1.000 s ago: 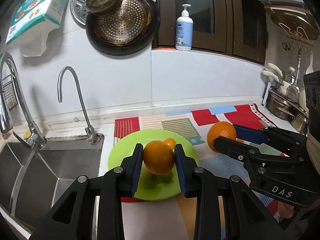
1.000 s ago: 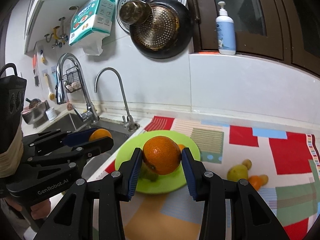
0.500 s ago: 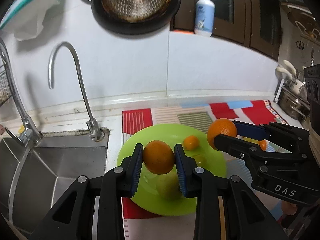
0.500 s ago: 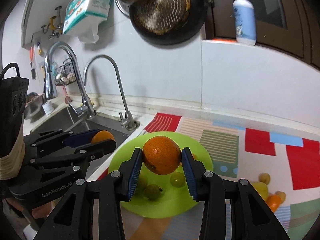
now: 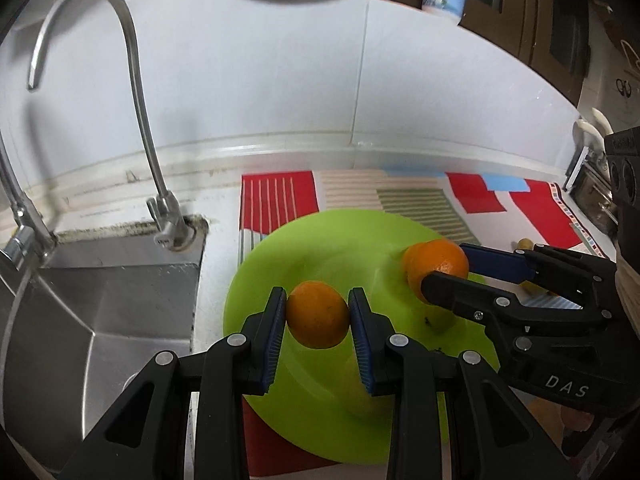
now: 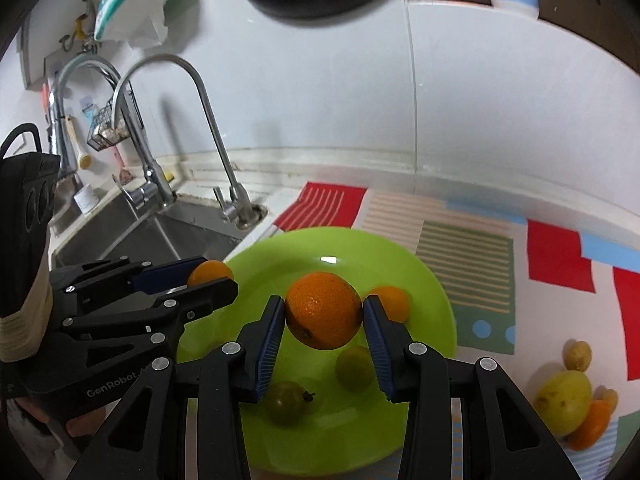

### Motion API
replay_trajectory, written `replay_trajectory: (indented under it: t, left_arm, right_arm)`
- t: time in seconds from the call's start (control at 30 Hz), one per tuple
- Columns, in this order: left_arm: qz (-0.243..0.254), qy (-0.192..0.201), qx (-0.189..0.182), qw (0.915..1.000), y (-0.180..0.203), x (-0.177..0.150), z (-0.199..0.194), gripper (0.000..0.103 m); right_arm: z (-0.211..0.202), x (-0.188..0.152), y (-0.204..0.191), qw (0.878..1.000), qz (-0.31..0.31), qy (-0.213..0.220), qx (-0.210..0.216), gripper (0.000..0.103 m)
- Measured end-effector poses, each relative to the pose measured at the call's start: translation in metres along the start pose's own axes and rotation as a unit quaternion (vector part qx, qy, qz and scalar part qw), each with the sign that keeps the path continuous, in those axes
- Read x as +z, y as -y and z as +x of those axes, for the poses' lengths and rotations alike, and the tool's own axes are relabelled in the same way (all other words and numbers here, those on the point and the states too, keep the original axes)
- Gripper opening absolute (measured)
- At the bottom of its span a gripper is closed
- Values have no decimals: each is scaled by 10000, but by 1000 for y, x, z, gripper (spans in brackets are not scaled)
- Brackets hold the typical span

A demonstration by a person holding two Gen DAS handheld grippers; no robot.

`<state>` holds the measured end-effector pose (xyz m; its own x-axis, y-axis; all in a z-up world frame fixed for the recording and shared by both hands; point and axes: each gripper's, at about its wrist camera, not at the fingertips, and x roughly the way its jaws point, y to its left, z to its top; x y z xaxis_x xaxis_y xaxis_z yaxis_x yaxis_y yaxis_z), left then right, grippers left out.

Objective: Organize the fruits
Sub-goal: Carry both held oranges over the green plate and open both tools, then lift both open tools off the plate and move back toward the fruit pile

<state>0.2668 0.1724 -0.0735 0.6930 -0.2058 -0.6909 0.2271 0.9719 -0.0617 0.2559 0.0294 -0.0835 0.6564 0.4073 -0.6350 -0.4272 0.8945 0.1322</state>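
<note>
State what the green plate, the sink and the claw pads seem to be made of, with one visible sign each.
Green plate: probably glossy plastic; uniform colour, small glare spot.
Sink: brushed stainless steel; grey metallic sheen.
Claw pads: likely blue ribbed rubber.

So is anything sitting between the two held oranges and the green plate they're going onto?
Partly. The right gripper holds its large orange over the round lime-green plate, where two small green fruits and a small tangerine already lie. The left gripper's orange hangs over bare plate.
</note>
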Motion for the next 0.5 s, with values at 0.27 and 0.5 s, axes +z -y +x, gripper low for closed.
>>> replay_trajectory:
  t: [0.27,0.5]
  left_arm:
    - [44,-9,160,9999,0,0,4,33]
    - [-14,160,292,9994,-3,2,-15,47]
  right_arm:
    - [12,-3,5,9999,115,-78,-19,42]
    - [-2,0,7,9996,178,80,-222,58]
